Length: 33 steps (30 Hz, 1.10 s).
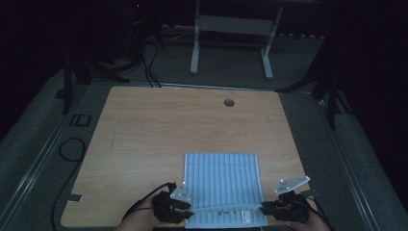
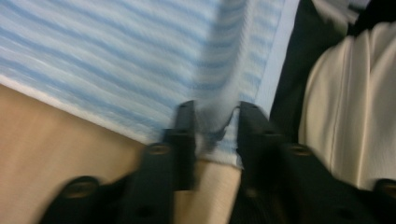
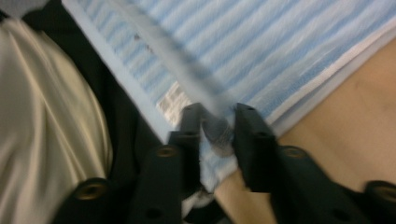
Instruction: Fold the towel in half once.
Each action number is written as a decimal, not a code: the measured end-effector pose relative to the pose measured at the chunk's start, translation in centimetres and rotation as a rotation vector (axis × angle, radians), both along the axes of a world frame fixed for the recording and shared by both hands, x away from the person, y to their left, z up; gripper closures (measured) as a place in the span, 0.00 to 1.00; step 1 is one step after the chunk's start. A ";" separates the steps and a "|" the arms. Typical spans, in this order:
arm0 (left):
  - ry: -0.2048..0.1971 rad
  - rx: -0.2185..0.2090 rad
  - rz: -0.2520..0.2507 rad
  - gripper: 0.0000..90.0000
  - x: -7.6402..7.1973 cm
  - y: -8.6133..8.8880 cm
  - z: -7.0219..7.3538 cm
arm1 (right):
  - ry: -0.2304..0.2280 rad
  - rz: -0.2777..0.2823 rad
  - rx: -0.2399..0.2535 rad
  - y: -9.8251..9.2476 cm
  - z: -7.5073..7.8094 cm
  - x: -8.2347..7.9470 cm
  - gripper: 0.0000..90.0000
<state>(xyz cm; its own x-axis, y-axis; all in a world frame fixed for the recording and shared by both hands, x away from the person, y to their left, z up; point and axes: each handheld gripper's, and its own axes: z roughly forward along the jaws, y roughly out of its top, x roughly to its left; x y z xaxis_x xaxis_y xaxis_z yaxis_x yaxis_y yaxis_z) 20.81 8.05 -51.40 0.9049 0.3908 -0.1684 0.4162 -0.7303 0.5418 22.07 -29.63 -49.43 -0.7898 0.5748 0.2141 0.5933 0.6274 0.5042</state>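
The striped blue towel point(image 1: 222, 185) lies flat at the worktop's point(image 1: 159, 125) near edge. The left gripper point(image 1: 185, 208) and right gripper point(image 1: 267, 209) sit at its near corners, jaws spread, a loose fold between them. Let go fully and lift both away evenly, so nothing drags.

I see a towel point(image 1: 221, 180) striped pale blue and white with a plain light-blue border, lying on my light wood-grain table point(image 1: 159, 125). Both grippers' jaws are black; lower left, a cream sleeve point(image 3: 42, 121).
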 end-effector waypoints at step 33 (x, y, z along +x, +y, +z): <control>-0.013 0.051 0.117 0.49 9.4 -2.1 -1.8 | -0.081 -0.026 -0.198 5.0 -3.1 9.9 0.63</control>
